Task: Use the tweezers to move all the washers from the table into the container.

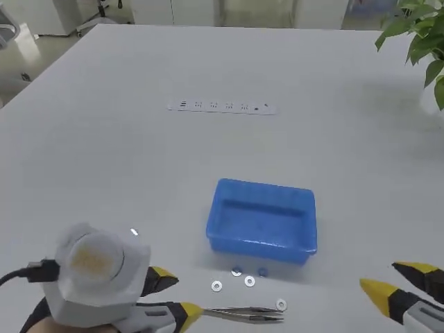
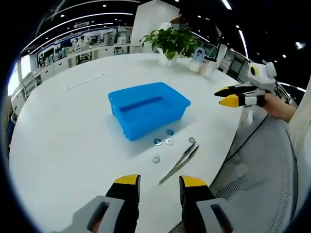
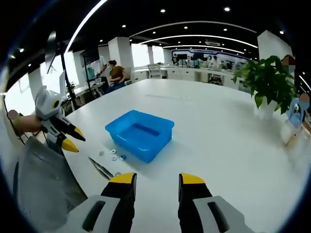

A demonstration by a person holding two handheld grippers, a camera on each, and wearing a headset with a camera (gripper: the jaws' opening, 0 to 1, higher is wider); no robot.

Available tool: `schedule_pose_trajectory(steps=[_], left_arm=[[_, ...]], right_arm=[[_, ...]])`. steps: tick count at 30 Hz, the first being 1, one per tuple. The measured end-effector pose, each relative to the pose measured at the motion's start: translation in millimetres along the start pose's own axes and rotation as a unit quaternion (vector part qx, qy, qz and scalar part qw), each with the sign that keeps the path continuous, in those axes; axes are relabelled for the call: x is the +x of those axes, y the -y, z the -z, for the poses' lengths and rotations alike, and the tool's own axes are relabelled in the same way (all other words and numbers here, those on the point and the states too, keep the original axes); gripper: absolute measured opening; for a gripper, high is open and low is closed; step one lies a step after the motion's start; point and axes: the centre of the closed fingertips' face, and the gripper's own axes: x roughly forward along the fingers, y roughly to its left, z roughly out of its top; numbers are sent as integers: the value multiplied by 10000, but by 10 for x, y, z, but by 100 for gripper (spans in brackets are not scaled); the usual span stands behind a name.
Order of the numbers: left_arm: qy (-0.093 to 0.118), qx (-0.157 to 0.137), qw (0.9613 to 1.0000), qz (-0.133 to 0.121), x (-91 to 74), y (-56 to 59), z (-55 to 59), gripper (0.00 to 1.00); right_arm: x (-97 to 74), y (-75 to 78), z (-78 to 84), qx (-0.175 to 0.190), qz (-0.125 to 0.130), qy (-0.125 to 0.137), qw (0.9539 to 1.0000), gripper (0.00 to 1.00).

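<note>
In the head view, a blue container [image 1: 262, 220] is seen standing on the white table [image 1: 139, 159]. The washers [image 1: 250, 281] are scattered loose on the table just in front of the container's near wall, none of them seen inside it. The tweezers [image 1: 246, 313] are laid flat beside the washers, tips towards them. The left gripper [image 1: 182, 297] is held low at the tweezers' rear end, probably so that they can be picked up first. The right gripper [image 1: 385, 277] is kept well off to the side, which leaves the work area free.

In the left gripper view, the jaws are held moderately apart and nothing is gripped between them. The tweezers [image 2: 181, 162] are lined up just ahead of the gap, and the washers [image 2: 168, 141] and container [image 2: 146, 109] lie beyond.

In the right gripper view, the jaws are likewise spread, and nothing is held. The container [image 3: 141, 133] is faced from a distance, with the washers [image 3: 113, 154] and tweezers [image 3: 101, 168] to its left, near the left gripper [image 3: 72, 138]. The task is judged to be at its start: the tool is not yet grasped.
</note>
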Motion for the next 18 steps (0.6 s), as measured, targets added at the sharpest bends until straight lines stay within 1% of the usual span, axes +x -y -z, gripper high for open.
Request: schedule_pose_trajectory(steps=[1, 2, 3, 7, 8, 10, 11, 12, 13, 15, 16, 18], left_arm=[[-49, 33, 10000, 14, 24, 5, 0, 29], [-80, 59, 9999, 38, 36, 14, 0, 29], [-124, 96, 9998, 86, 50, 29, -1, 28], [-210, 134, 9996, 163, 95, 60, -11, 25], [-248, 159, 9994, 172, 113, 68, -5, 24], [-322, 228, 9990, 214, 142, 93, 11, 24], [-357, 248, 9988, 224, 151, 104, 19, 24], [-405, 302, 9984, 243, 159, 119, 34, 24], [-432, 324, 9982, 256, 170, 127, 41, 24], [-465, 340, 9980, 274, 191, 131, 58, 22], [-480, 336, 9978, 295, 199, 136, 65, 21], [-513, 350, 9976, 307, 214, 138, 78, 20]], right_arm=[[44, -48, -2, 12, -81, -8, 10000, 32], [71, -87, 7, -74, -169, -54, 9998, 32], [107, -137, 31, -209, -255, -170, 9993, 31], [232, -273, 65, -368, -458, -383, 9975, 28], [274, -322, 87, -389, -577, -470, 9965, 27], [336, -377, 129, -443, -679, -635, 9947, 27], [352, -416, 146, -546, -788, -688, 9930, 26], [377, -456, 175, -606, -872, -797, 9911, 26], [396, -473, 188, -637, -896, -848, 9903, 26], [437, -536, 208, -736, -1049, -918, 9875, 25], [453, -548, 212, -722, -1062, -948, 9872, 24], [485, -593, 226, -795, -1170, -1009, 9848, 24]])
